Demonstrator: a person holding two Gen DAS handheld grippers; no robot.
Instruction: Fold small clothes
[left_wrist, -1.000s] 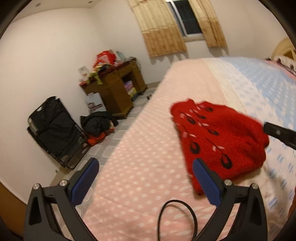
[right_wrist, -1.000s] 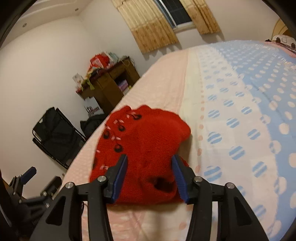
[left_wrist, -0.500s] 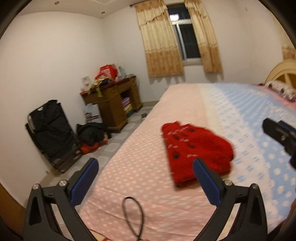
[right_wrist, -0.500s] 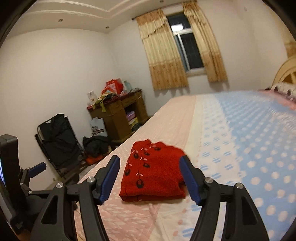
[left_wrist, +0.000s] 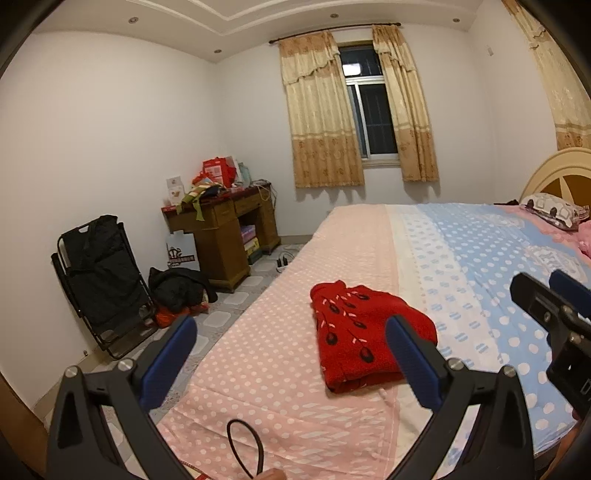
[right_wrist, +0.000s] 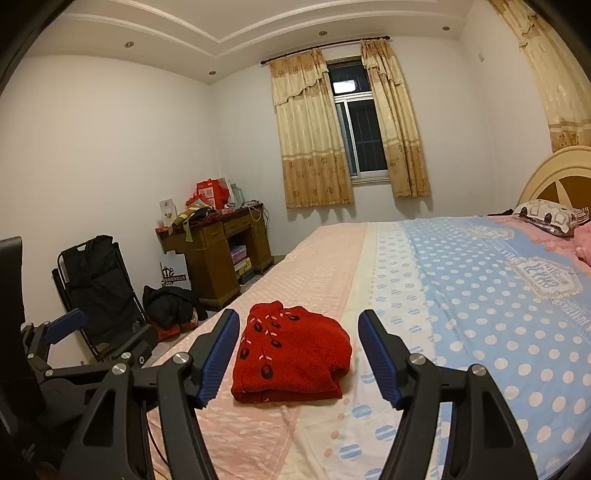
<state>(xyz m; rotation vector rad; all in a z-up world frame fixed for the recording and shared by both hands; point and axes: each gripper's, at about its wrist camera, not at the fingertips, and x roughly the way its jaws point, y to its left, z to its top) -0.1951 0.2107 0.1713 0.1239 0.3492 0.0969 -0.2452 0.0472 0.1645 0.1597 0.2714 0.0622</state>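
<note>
Folded red garment on bed — left gripper and right gripper both wide, empty.

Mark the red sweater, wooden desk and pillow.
red sweater (right_wrist: 295, 354), right wrist view, middle of the folded top layer.
wooden desk (right_wrist: 214, 267), right wrist view, its front left panel.
pillow (left_wrist: 548, 211), left wrist view, its patterned top.

Red sweater with black-and-white flower print, on the bedsheet banded pink, white and blue with polka dots; blue gripper pads.
</note>
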